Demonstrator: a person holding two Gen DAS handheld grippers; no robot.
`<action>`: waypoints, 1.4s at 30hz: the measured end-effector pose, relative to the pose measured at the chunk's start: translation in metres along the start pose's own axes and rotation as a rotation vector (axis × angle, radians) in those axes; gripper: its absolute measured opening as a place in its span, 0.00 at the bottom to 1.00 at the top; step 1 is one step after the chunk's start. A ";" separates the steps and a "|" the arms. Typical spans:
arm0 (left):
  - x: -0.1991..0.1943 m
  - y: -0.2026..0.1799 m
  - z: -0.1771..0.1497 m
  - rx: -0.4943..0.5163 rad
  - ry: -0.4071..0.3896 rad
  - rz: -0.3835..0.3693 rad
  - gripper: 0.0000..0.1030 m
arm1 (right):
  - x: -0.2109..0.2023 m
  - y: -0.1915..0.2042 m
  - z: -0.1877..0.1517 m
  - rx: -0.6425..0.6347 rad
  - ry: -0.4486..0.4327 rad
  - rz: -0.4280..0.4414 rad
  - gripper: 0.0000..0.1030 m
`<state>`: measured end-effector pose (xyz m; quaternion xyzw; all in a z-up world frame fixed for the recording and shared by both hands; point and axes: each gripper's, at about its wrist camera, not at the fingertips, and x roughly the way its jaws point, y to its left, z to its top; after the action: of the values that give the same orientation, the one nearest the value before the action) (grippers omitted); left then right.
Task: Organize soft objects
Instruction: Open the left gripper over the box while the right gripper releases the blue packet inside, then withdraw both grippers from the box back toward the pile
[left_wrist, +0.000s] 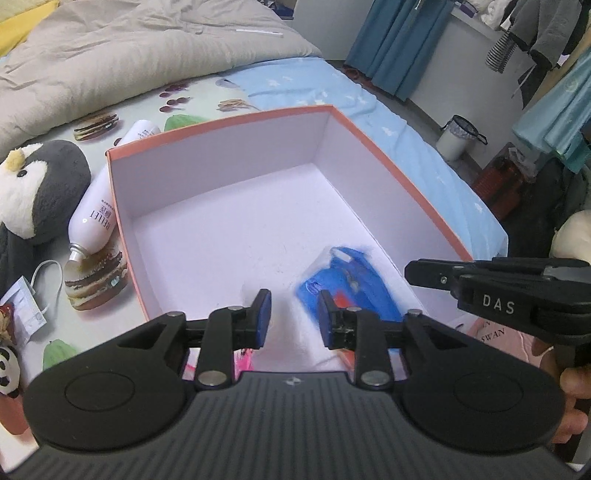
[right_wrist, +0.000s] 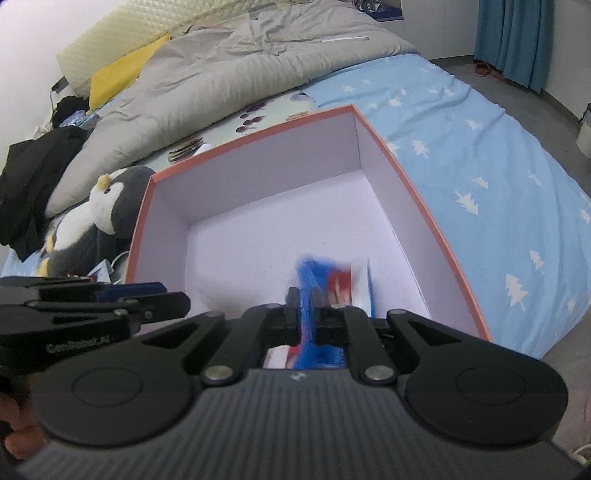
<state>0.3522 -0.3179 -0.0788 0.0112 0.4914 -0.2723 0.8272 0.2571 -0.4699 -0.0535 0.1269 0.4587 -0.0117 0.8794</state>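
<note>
Blue soft pack pinched edge-on in right gripper, hanging over near corner of box. Looks light, limp, crinkly, likely slippery film; best held at flat edge, as now. Motion-blurred, so print unreadable. Left gripper parted, holding nothing, hovering over same corner. Penguin plush at 9 o'clock of box; white bottle between them, leaning by wall.

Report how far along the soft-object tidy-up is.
Done: nothing lies loose in the box. In hand: the right gripper is shut on a blue packet over the box's near corner; the left gripper is open and holds nothing. Left: the penguin plush and small panda toy remain on the bed outside the box.
</note>
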 end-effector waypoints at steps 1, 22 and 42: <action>-0.002 0.000 -0.001 0.001 -0.003 -0.003 0.35 | -0.001 0.001 0.000 -0.005 -0.003 0.000 0.10; -0.140 0.035 -0.051 0.022 -0.308 0.072 0.35 | -0.087 0.076 -0.022 -0.133 -0.312 0.135 0.10; -0.207 0.125 -0.185 -0.169 -0.417 0.236 0.35 | -0.083 0.157 -0.127 -0.239 -0.340 0.270 0.10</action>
<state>0.1837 -0.0678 -0.0362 -0.0574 0.3264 -0.1284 0.9347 0.1286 -0.2960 -0.0223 0.0783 0.2810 0.1390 0.9464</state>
